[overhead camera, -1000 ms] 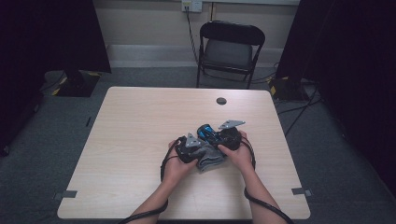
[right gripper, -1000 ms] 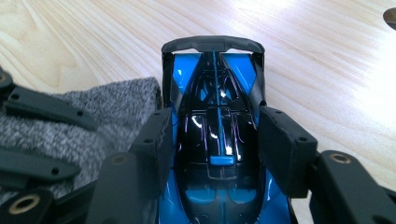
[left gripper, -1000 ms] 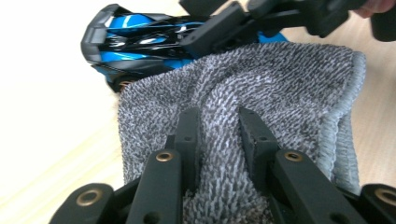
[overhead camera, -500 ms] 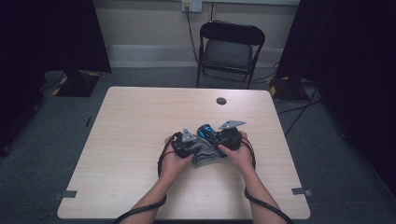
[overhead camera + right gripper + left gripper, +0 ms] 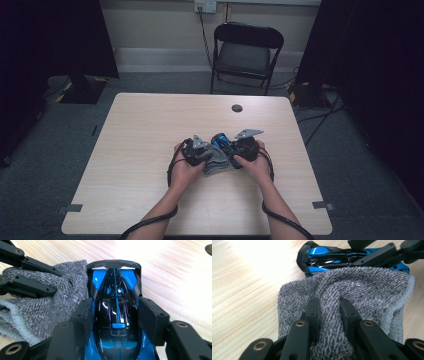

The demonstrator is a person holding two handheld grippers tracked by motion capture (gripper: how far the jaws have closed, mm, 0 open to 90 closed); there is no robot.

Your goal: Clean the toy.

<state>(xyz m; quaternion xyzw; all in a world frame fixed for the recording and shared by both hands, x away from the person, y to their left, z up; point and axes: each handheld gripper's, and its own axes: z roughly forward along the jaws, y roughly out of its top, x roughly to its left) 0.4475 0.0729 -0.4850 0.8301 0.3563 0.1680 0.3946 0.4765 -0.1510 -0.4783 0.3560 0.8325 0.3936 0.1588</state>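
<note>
A blue and black toy car [image 5: 115, 290] lies on the table [image 5: 150, 130] near its middle, with my right gripper [image 5: 116, 310] shut on its sides. In the high view the car [image 5: 222, 141] sits between my two hands. My left gripper [image 5: 328, 302] is shut on a bunched fold of a grey terry cloth [image 5: 367, 287]. The cloth [image 5: 50, 310] presses against the car's left side, and the car [image 5: 324, 258] lies just beyond it. The left gripper [image 5: 207, 155] and the right gripper [image 5: 235, 150] are close together, and the cloth [image 5: 216, 162] hangs between them.
A small dark round spot [image 5: 237, 108] lies on the table toward the far edge. A black folding chair [image 5: 245, 50] stands beyond that edge. Cables trail from both grippers to the table's near edge. Bare wood lies to the left and right of my hands.
My left gripper has shifted a little with the cloth along the car's side. The right gripper and the car have stayed put.
</note>
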